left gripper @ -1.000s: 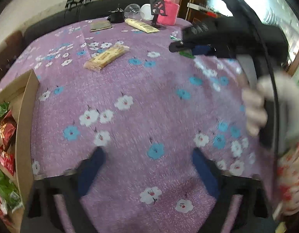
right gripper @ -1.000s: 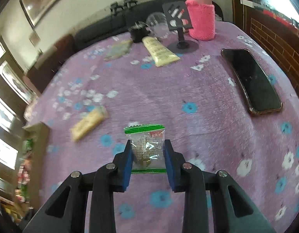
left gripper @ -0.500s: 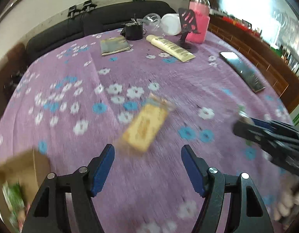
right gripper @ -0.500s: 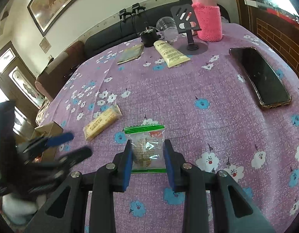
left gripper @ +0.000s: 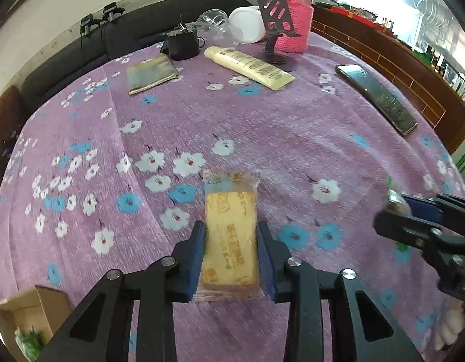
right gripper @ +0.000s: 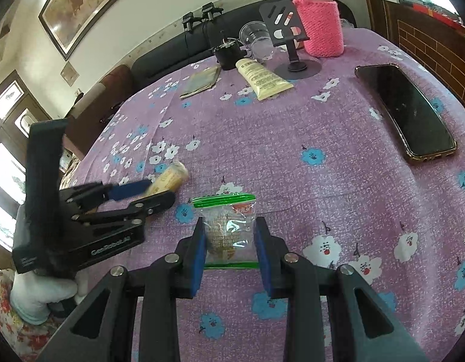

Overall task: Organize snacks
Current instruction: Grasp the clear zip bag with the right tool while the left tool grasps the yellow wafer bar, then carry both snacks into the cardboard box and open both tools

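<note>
Fingers (left gripper: 199,250) of the left gripper (left gripper: 231,252), wide apart a second ago over bare cloth, are now closing on the yellow biscuit pack (left gripper: 231,238) lying at six o'clock on the purple tablecloth (left gripper: 262,126). Right gripper (right gripper: 229,242) stays clamped on the clear snack bag (right gripper: 228,229), so both snacks look ready for the cardboard box (left gripper: 36,301) at eight o'clock.

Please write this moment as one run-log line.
left gripper: jaws closing on yellow cake pack | right gripper: holding green-edged snack bag | box: not reached
</note>
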`<state>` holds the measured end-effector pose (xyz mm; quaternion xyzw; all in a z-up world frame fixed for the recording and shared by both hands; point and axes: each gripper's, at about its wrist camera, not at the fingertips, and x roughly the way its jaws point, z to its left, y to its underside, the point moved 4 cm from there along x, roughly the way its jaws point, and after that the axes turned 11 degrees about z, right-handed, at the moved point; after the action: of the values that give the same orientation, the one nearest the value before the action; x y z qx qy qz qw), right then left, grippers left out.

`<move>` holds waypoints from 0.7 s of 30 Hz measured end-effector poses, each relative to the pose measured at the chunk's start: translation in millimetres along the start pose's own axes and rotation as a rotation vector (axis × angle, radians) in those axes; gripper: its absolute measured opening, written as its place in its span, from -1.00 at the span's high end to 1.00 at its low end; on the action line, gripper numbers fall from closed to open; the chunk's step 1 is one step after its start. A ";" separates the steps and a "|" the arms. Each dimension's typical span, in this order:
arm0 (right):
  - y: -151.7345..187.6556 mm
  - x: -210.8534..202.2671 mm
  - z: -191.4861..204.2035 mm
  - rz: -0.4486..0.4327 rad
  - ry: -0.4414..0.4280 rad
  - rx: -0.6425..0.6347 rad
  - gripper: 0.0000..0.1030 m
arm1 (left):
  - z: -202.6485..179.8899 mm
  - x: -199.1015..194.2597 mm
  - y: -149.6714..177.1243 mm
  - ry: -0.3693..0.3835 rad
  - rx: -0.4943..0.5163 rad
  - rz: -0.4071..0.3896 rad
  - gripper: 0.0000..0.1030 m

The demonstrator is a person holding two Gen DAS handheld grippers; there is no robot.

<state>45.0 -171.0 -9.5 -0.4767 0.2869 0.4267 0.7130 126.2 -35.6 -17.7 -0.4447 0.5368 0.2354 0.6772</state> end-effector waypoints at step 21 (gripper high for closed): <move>3.1 -20.8 10.5 -0.092 0.004 -0.022 0.43 | -1.9 -98.4 79.5 0.131 -0.172 -0.178 0.33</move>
<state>32.5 -167.6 10.2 -0.4983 0.2614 0.3955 0.7260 31.2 17.6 46.6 -0.5612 0.5161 0.1900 0.6186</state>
